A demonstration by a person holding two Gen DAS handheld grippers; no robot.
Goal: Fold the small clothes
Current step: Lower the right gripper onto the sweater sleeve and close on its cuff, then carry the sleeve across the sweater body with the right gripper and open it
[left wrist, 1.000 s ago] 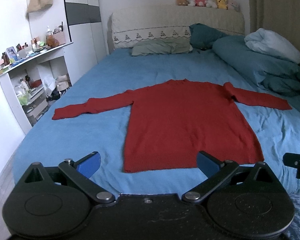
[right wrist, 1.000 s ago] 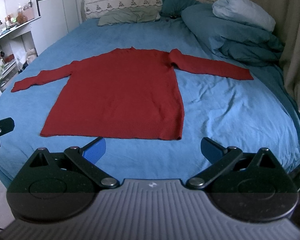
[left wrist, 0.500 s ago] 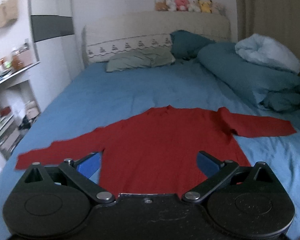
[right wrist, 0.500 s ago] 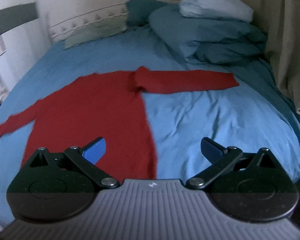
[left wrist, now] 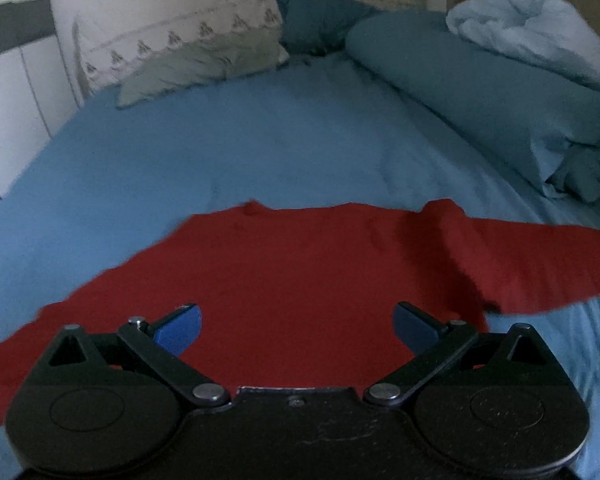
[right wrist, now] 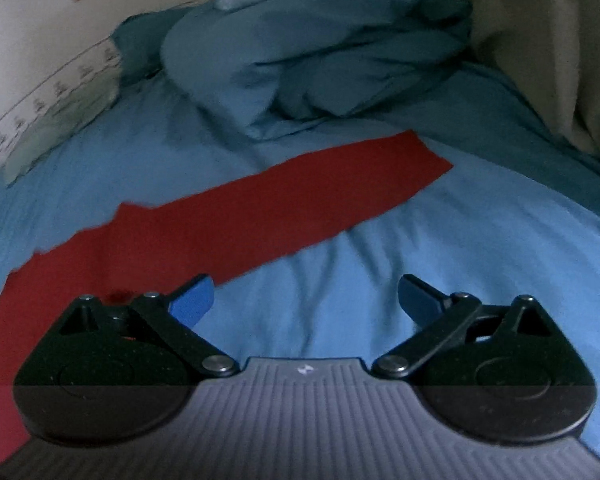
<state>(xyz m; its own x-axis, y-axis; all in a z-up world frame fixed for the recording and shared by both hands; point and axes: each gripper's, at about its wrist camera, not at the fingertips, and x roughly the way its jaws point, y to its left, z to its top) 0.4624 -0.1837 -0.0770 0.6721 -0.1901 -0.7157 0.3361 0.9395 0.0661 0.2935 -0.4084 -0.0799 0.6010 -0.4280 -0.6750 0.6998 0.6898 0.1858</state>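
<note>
While red sweater [left wrist: 300,280] lies flat on bed [left wrist: 220,152], both jaws gape.

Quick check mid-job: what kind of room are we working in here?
Most likely a bedroom: the red sweater lies spread on a bed with a blue sheet, a pillow by the headboard, and a bundled duvet.

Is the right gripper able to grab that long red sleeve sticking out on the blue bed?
Probably yes. The right gripper is open and empty, and the red sleeve lies flat on the blue sheet just ahead of its fingertips. Nothing sits between them; the piled duvet is farther back.
</note>
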